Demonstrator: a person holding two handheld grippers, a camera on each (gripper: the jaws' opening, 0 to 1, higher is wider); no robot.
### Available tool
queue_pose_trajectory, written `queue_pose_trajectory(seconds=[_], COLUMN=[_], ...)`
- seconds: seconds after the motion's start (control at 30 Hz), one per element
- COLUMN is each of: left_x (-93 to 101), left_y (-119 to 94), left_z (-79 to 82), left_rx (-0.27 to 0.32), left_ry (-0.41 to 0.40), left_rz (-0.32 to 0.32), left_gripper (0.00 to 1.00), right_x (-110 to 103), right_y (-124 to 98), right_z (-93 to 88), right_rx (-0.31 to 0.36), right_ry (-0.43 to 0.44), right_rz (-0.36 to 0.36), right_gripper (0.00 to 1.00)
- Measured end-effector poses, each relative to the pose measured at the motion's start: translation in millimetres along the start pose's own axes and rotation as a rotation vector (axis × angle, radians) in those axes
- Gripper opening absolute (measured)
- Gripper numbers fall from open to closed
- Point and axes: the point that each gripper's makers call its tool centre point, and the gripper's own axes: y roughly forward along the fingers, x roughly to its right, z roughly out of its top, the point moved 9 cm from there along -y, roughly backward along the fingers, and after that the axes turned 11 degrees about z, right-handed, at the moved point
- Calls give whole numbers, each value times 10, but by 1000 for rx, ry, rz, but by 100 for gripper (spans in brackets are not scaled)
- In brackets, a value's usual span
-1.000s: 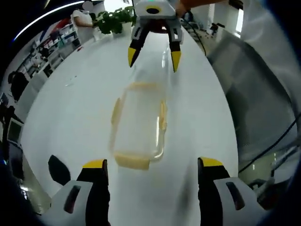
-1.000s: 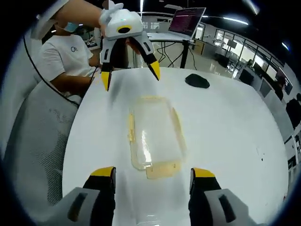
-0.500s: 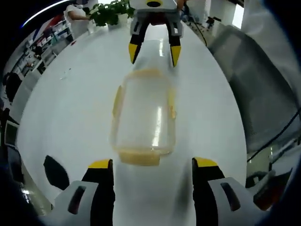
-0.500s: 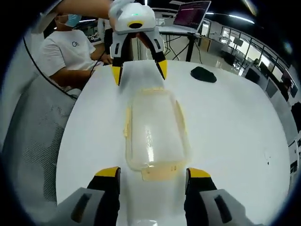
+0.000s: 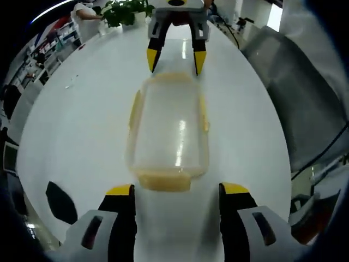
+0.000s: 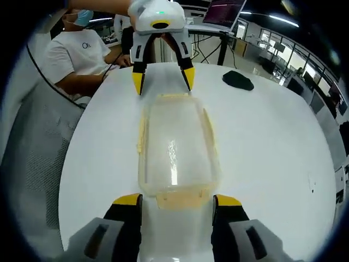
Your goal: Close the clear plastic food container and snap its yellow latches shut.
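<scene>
Lid (image 5: 169,131) sits on container (image 6: 175,150); 4 yellow latches (image 6: 179,200) appear unsnapped. Left gripper (image 5: 175,191) and right gripper (image 6: 175,201), jaws spread, bracket opposite end latches.

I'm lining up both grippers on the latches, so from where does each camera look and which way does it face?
Left gripper view: rides on the left gripper, looking along the clear plastic food container on the white table toward the right gripper; own open jaws show.
Right gripper view: rides on the right gripper, facing back at the left gripper; a hand holds it.
Shared: container, both grippers, from opposite ends.
</scene>
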Motion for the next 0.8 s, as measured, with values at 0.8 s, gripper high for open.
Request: queue_pose_trajectory(seconds=[0.8], left_x=[-64], left_y=[106], left_z=[-23], left_rx=[7], left_ry=[18], left_rz=[-8], left_gripper=[49], right_x=[97], right_y=[85], right_z=[-12], right_rx=[-22], right_ry=[-19], right_rz=[20], right_gripper=[46])
